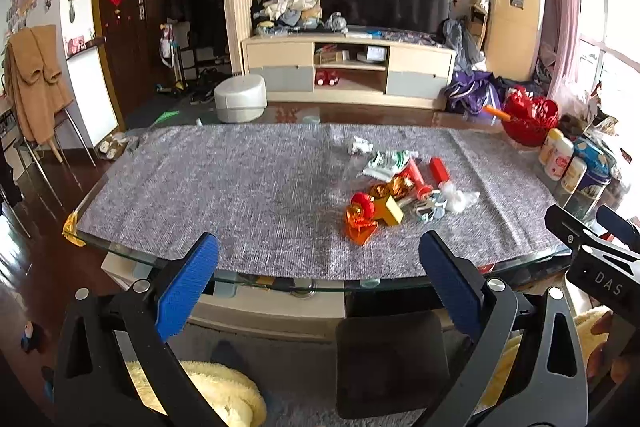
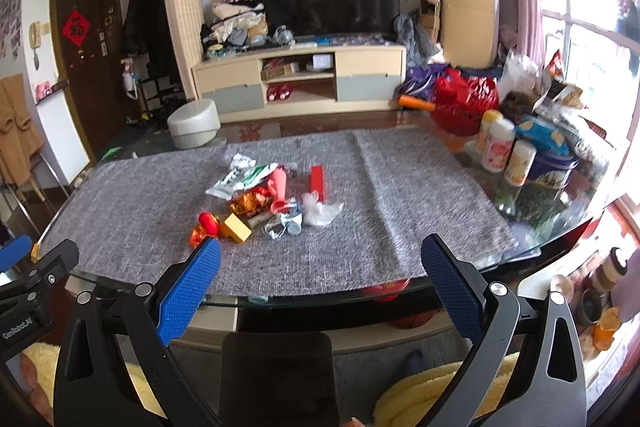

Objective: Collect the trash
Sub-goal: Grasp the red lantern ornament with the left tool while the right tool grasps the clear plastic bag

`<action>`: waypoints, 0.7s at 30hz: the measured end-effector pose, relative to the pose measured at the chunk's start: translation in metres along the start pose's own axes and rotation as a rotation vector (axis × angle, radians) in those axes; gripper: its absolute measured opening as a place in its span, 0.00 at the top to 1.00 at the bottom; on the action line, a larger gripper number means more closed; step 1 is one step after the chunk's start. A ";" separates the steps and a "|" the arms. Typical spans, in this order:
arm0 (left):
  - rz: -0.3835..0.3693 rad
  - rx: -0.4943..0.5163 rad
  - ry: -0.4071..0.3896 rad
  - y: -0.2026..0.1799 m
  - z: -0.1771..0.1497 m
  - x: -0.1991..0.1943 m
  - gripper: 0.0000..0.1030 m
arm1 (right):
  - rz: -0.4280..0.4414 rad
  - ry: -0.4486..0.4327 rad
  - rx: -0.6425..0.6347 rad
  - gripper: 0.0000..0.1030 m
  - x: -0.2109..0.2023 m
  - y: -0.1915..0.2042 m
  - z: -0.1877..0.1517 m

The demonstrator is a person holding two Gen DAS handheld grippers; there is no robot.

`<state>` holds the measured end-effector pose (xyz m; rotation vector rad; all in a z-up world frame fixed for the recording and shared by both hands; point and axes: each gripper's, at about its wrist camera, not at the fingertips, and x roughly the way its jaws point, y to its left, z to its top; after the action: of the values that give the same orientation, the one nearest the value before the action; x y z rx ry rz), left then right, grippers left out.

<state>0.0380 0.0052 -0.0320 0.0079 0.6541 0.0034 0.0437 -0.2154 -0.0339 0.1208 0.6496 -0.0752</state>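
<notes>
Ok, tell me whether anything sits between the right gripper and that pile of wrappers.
Nothing visible does. The right gripper hangs open off the table's near edge, and only bare grey table mat lies between it and the trash pile. The bottles and tin stand off to the right.

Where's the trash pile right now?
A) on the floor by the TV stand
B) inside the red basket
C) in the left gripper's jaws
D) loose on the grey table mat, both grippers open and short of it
D: the trash pile lies on the grey mat, while the left gripper and right gripper are both open, empty, and held at the table's near edge.
</notes>
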 end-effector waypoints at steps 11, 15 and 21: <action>-0.009 0.012 0.114 -0.003 -0.006 0.062 0.08 | -0.016 0.053 -0.008 0.03 0.056 -0.008 -0.004; -0.022 0.019 0.160 -0.006 -0.008 0.091 0.08 | 0.014 0.121 0.009 0.03 0.086 -0.012 -0.005; -0.037 0.045 0.230 -0.014 -0.015 0.131 0.12 | 0.032 0.208 0.023 0.03 0.128 -0.015 -0.005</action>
<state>0.1328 -0.0085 -0.1236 0.0388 0.8844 -0.0470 0.1407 -0.2335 -0.1168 0.1627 0.8547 -0.0400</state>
